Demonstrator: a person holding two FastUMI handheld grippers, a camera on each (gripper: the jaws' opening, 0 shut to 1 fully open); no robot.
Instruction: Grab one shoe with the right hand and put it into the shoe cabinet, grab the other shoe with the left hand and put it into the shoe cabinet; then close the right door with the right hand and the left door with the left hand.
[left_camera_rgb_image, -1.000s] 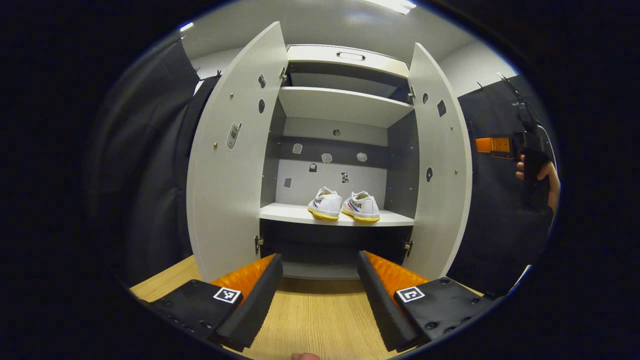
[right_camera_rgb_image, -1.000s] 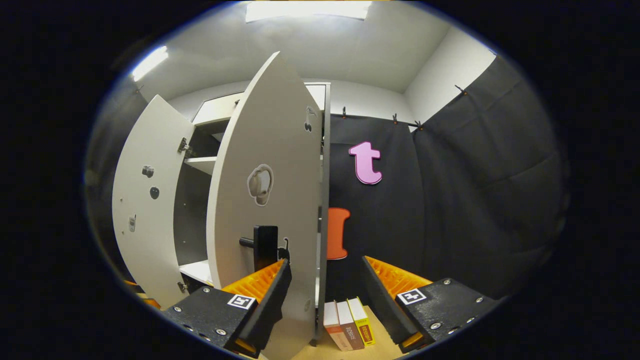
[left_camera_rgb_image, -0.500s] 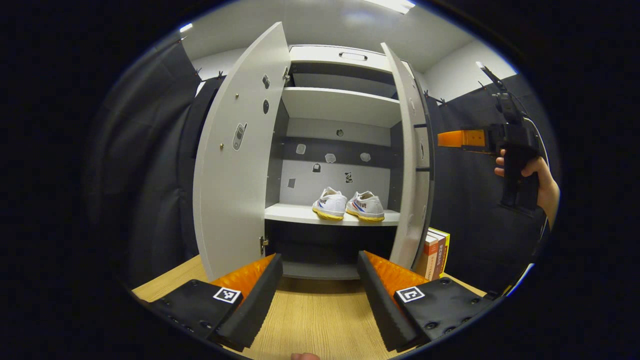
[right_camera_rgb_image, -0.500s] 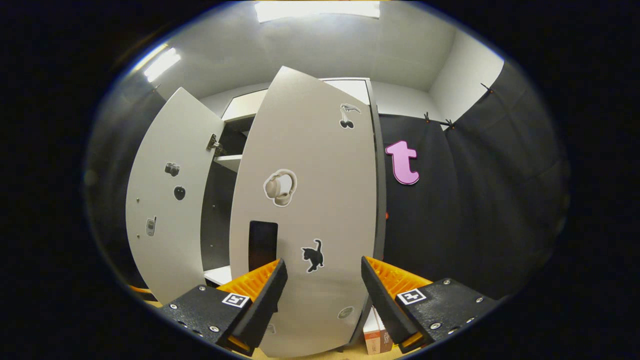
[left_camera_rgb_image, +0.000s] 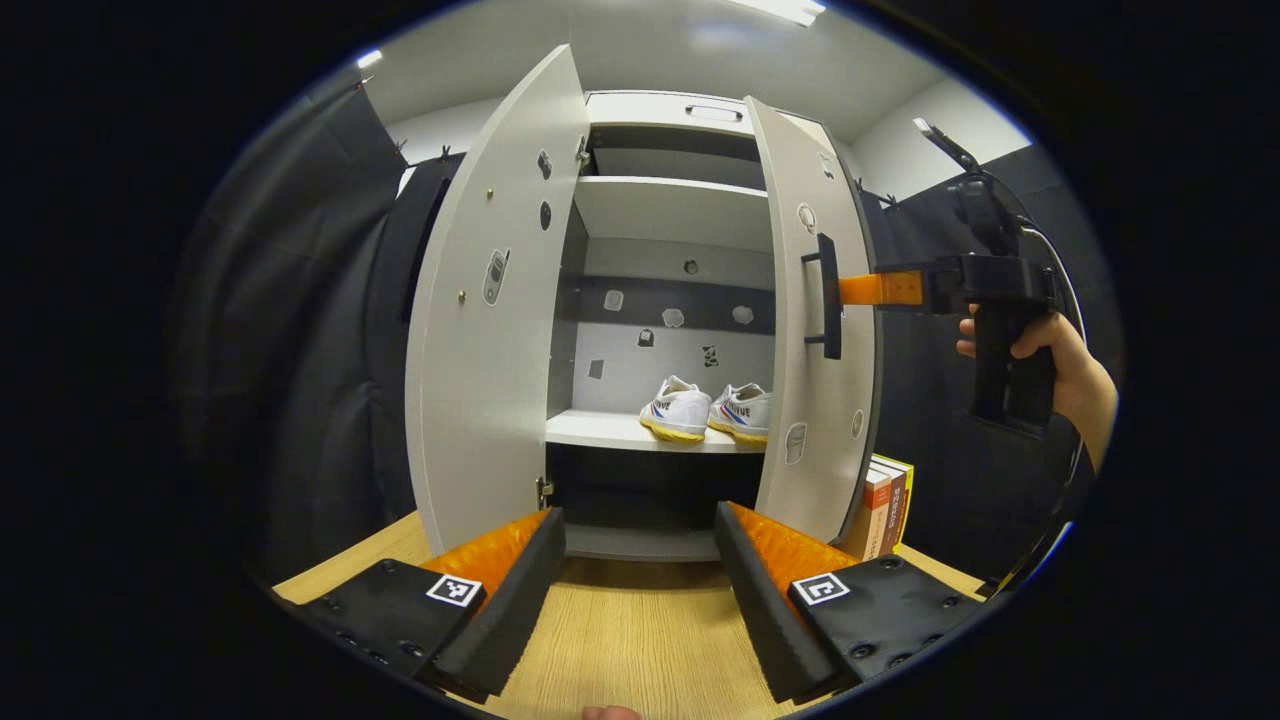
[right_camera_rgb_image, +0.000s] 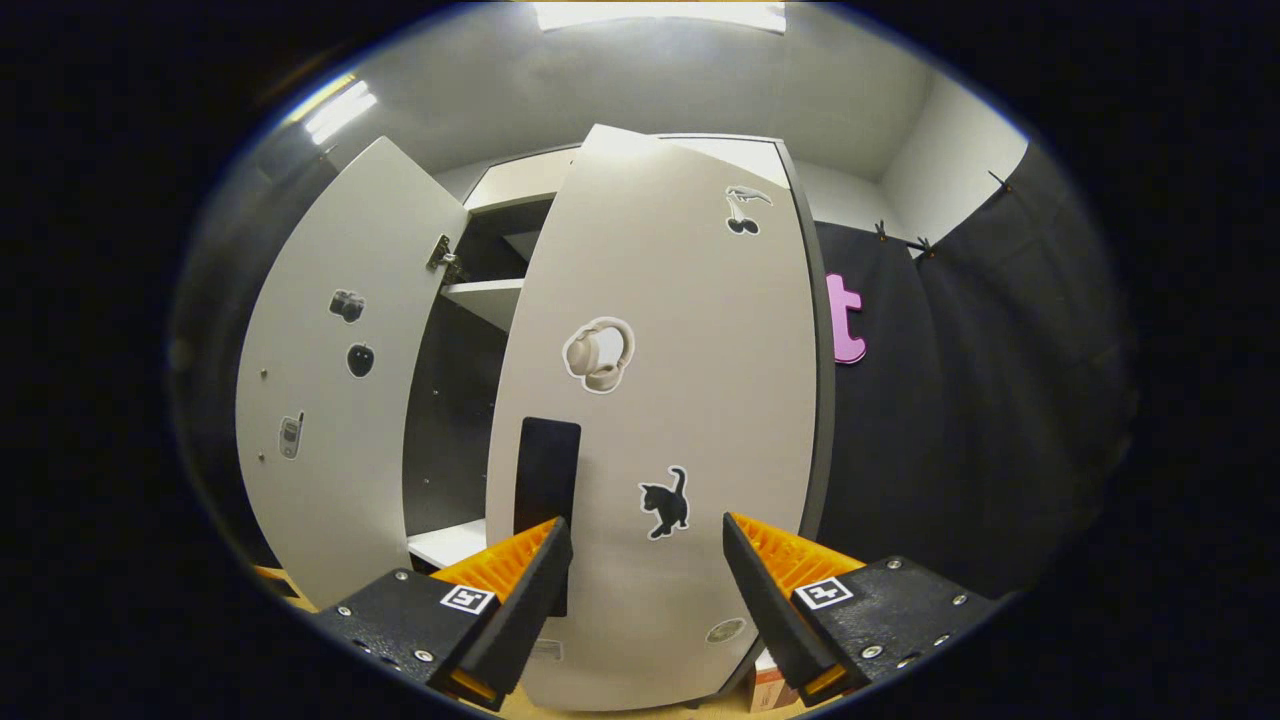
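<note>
Two white shoes with yellow soles (left_camera_rgb_image: 705, 412) stand side by side on the cabinet's middle shelf (left_camera_rgb_image: 600, 431). The right door (left_camera_rgb_image: 815, 330) is partly swung in and hides part of the right shoe. In the left gripper view my right gripper (left_camera_rgb_image: 868, 289), held by a hand, presses on that door's outer face near its black handle (left_camera_rgb_image: 826, 296). In the right gripper view the same door (right_camera_rgb_image: 670, 400) and its handle (right_camera_rgb_image: 546, 480) fill the front, with my right gripper (right_camera_rgb_image: 645, 560) open against it. The left door (left_camera_rgb_image: 495, 300) stands wide open. My left gripper (left_camera_rgb_image: 640, 560) hangs open above the wooden table.
A few books (left_camera_rgb_image: 880, 505) stand upright on the wooden table (left_camera_rgb_image: 640, 640) just right of the cabinet. Black cloth walls close in on both sides. An upper shelf (left_camera_rgb_image: 670, 205) and a top compartment sit above the shoes.
The right door has swung from wide open to about half closed, pushed by the right gripper. The left gripper has stayed open and nearly still.
</note>
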